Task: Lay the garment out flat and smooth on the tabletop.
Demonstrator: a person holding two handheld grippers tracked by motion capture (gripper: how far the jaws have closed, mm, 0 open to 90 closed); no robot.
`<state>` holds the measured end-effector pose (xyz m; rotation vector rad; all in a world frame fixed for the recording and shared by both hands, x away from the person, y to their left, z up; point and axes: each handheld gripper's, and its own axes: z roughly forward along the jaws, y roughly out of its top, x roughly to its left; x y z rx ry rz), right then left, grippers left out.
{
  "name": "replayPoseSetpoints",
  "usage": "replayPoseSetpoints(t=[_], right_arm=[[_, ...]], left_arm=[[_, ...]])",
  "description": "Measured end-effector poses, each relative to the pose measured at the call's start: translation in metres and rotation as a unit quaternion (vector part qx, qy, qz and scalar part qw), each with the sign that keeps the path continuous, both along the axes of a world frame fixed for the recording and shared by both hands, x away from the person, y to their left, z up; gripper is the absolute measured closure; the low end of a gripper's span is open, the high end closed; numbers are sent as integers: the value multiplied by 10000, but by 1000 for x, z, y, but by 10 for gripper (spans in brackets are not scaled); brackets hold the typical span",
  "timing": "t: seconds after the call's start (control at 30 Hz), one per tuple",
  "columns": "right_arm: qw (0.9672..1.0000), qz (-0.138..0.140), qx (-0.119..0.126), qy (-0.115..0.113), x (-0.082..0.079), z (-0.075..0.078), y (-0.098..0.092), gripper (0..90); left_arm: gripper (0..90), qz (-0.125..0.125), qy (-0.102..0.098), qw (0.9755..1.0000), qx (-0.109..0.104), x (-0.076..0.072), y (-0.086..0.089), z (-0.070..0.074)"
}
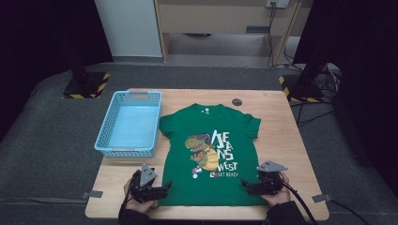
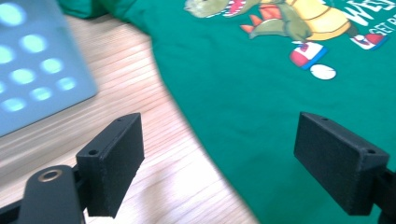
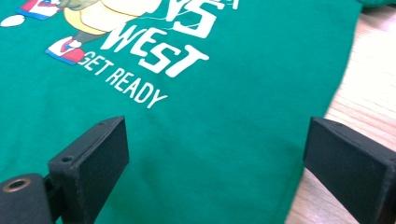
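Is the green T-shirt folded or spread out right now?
Spread out. The T-shirt lies flat on the table, both sleeves out, dinosaur print fully showing.

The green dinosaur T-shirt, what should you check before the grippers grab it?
1. T-shirt lying flat, print up, on the table: ok.
2. Left gripper open, jaws wide apart: ok.
3. Right gripper open: ok.
4. Each gripper at its own bottom corner of the shirt: ok; in its own view the left one straddles the shirt's side edge, and the right one does too.
5. Jaws low enough to pinch the cloth: cannot tell.
6. Blue basket free of things, to the left of the shirt: ok.
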<state>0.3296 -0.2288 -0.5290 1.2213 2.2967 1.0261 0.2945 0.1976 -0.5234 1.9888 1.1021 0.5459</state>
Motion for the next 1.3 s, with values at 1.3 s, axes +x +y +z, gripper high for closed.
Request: replayPoseSetpoints(t=[1.3], right_arm=[[9992, -388, 69, 22, 7, 1, -23, 57]], left_arm=[[109, 567, -88, 9982, -178, -6, 49, -2]])
